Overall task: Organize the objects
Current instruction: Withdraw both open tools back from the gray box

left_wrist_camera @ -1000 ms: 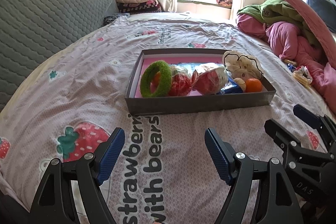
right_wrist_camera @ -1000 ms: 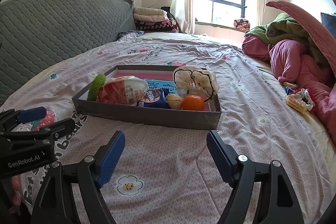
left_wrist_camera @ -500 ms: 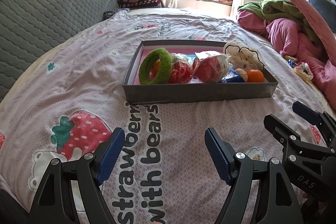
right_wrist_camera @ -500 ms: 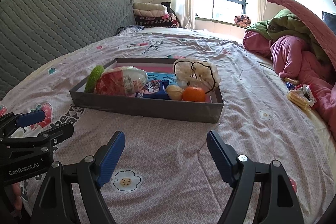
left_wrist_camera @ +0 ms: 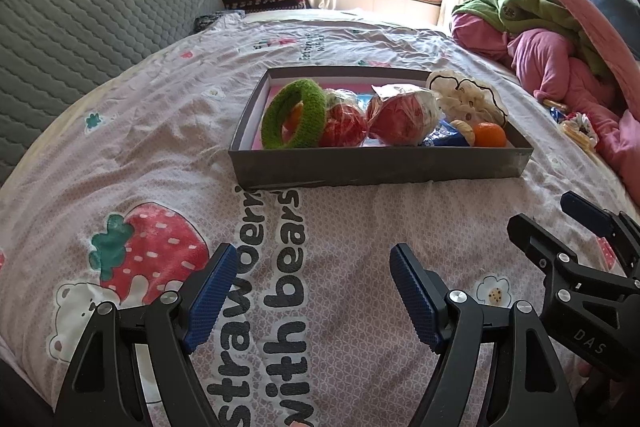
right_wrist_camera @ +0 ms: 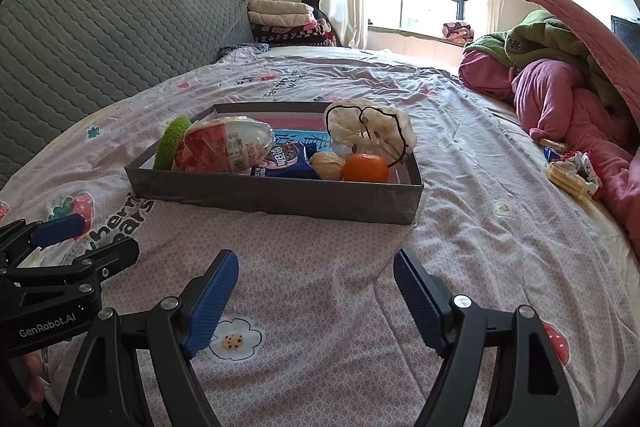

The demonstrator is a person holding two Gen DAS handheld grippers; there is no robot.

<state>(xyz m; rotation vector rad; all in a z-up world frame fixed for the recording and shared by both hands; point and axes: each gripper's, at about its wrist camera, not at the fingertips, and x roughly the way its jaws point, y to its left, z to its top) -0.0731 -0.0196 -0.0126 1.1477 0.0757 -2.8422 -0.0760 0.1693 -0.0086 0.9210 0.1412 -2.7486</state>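
I've brought both grippers nearer the tray (left_wrist_camera: 380, 169); only my right view shows what may be a blue snack packet (right_wrist_camera: 286, 163). Left gripper (left_wrist_camera: 310, 293) and right gripper (right_wrist_camera: 316, 297) gape wide, empty, tray beyond.

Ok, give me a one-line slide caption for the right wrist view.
Open right gripper hovers over the bedspread, facing a grey tray holding a mandarin and snack packets.

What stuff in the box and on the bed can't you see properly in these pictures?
- Blue snack packet: right wrist view, half covered by the red-filled bag; its print is too small to read.
- Green ring: right wrist view, mostly behind that bag and the box wall.
- Things by the pink blanket: too small to name.
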